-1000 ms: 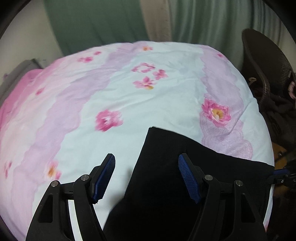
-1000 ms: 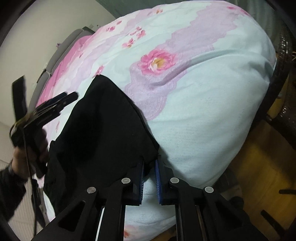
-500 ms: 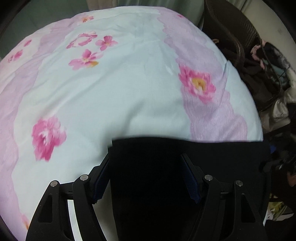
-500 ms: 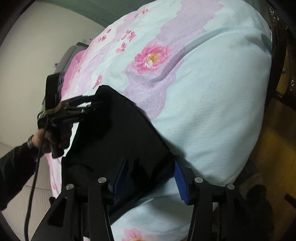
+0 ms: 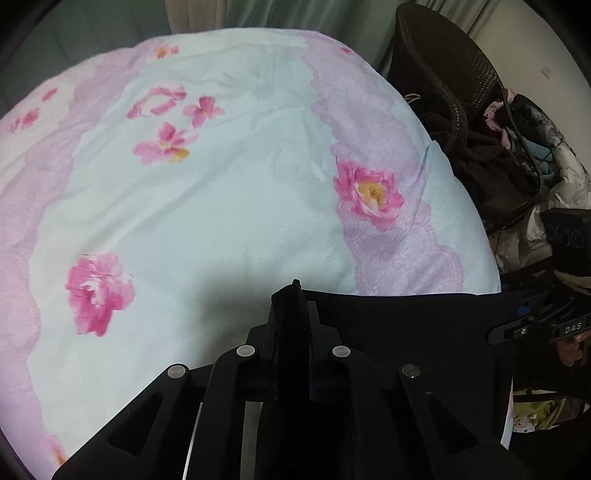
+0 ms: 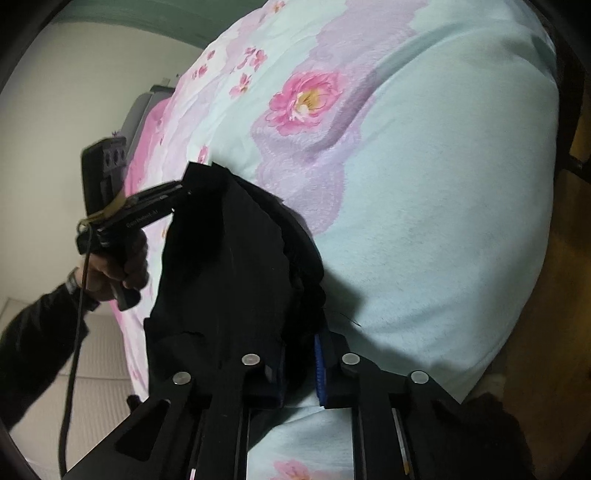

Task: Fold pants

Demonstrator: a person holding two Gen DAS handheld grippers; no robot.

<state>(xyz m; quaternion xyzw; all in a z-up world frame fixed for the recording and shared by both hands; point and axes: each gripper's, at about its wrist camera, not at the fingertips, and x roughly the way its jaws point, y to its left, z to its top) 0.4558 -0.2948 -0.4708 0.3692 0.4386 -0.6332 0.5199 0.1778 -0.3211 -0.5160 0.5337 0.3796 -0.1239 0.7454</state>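
The black pants (image 5: 399,332) hang stretched between my two grippers, lifted a little above the floral bed cover (image 5: 229,192). My left gripper (image 5: 293,310) is shut on one corner of the pants, with cloth bunched between its fingers. My right gripper (image 6: 301,360) is shut on the opposite corner of the pants (image 6: 236,266), which bunch up above its blue pads (image 6: 319,365). The left gripper also shows in the right wrist view (image 6: 181,195), pinching the far corner. The right gripper shows in the left wrist view (image 5: 517,325) at the right edge.
A dark wicker chair (image 5: 454,74) piled with clothes (image 5: 517,147) stands off the bed's right side. Green curtains (image 5: 258,14) hang behind the bed. A wooden floor (image 6: 554,295) lies beyond the bed edge. A grey headboard (image 6: 140,114) is at the far left.
Both grippers have shut on the pants; half a second ago both were open around the cloth. The pants are now lifted and pulled taut between them.
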